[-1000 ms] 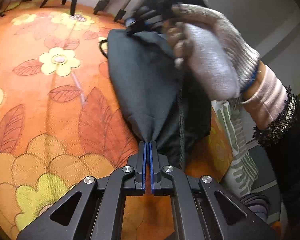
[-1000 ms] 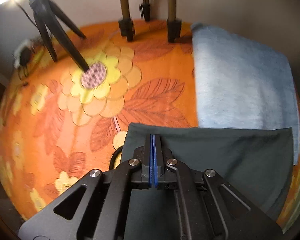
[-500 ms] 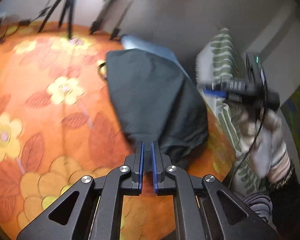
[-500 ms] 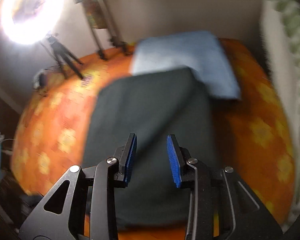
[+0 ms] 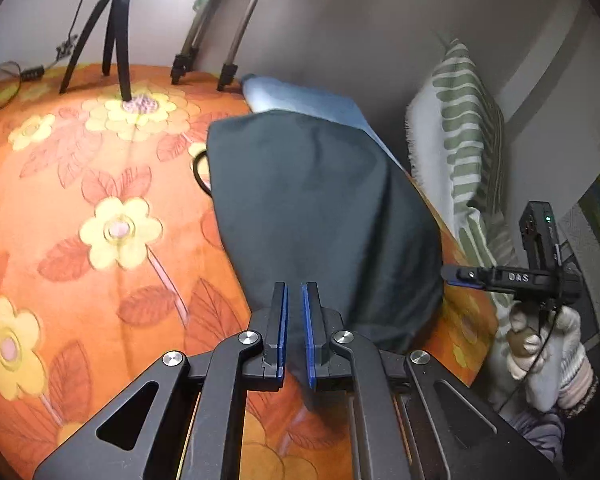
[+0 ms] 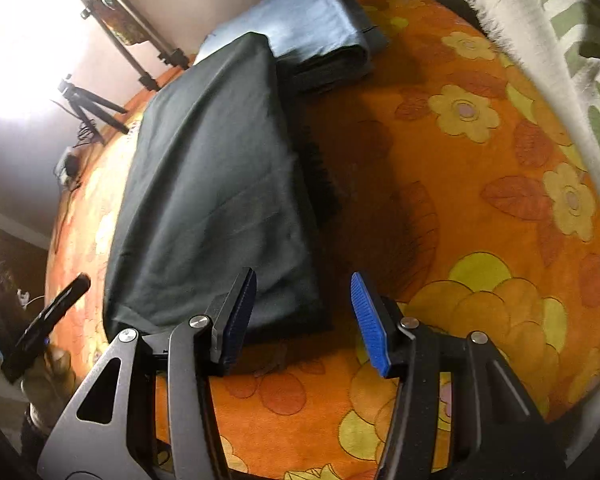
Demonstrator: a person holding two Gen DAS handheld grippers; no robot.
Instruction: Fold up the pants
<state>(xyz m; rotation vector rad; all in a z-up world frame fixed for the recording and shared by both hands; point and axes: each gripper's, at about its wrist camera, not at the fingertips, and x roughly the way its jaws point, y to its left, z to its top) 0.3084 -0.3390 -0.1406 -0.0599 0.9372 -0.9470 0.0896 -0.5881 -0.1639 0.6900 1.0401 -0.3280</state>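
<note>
The dark folded pants [image 5: 320, 208] lie flat on the orange flowered bedspread [image 5: 100, 160], their far end resting on a folded light-blue cloth [image 5: 300, 98]. My left gripper [image 5: 295, 300] hovers just over the pants' near edge, its blue pads a narrow gap apart and nothing pinched. In the right wrist view the pants [image 6: 212, 184] run away from the camera. My right gripper [image 6: 300, 300] hangs above their near right corner with its jaws opening, and no cloth is between the pads. A gloved hand [image 5: 540, 344] holds that gripper at the bed's right edge.
A green-striped white pillow [image 5: 460, 140] stands against the wall on the right. Tripod legs [image 5: 116, 36] and stands rest at the bed's far end, beside a bright ring light [image 6: 20, 40]. A dark cord loop [image 5: 200, 172] pokes out from the pants' left edge.
Both grippers let go of the pants. The right one swung from the far end back to the near right corner and opened wide. The left one rose slightly and parted a little.
</note>
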